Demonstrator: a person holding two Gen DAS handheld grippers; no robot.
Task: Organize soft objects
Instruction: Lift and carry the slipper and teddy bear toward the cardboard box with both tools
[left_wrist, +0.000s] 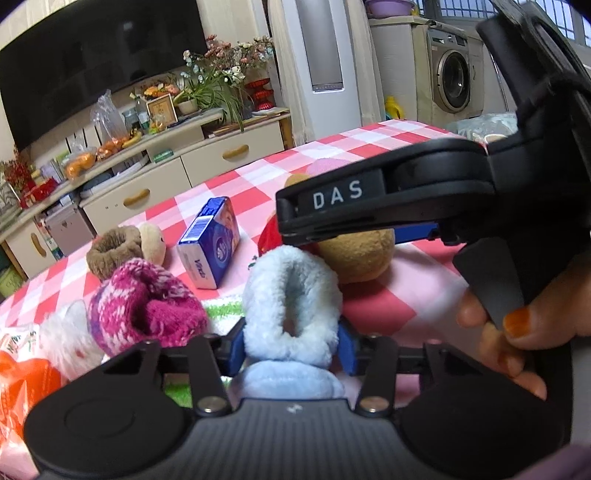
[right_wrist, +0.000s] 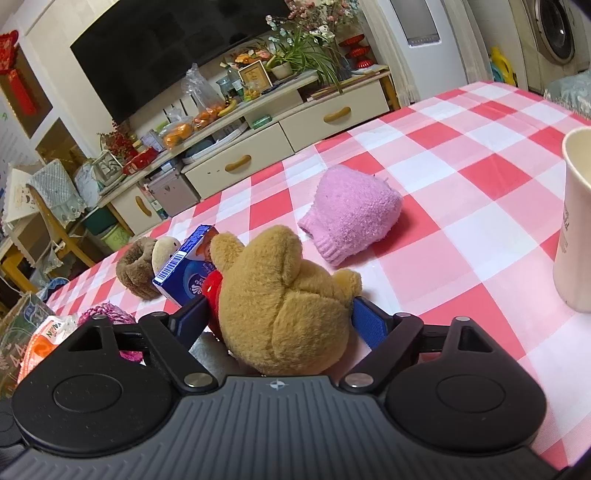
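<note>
My left gripper (left_wrist: 291, 345) is shut on a fluffy light-blue ring (left_wrist: 291, 291), held upright over the table. My right gripper (right_wrist: 280, 321) is shut on a tan plush bear (right_wrist: 284, 302) with a red shirt; the same bear shows in the left wrist view (left_wrist: 354, 256), under the right gripper's black body (left_wrist: 388, 195). A magenta knit hat (left_wrist: 144, 302) lies left of the ring. A pink fuzzy sock (right_wrist: 351, 214) lies beyond the bear. A brown scrunchie (right_wrist: 136, 269) with a beige plush (right_wrist: 164, 251) sits far left.
A blue tissue box (left_wrist: 212, 247) stands on the red-checked tablecloth (right_wrist: 461, 221). A paper cup (right_wrist: 576, 221) stands at the right edge. An orange snack bag (left_wrist: 22, 384) and a white fluffy item (left_wrist: 70, 343) lie at the left. A TV cabinet stands beyond the table.
</note>
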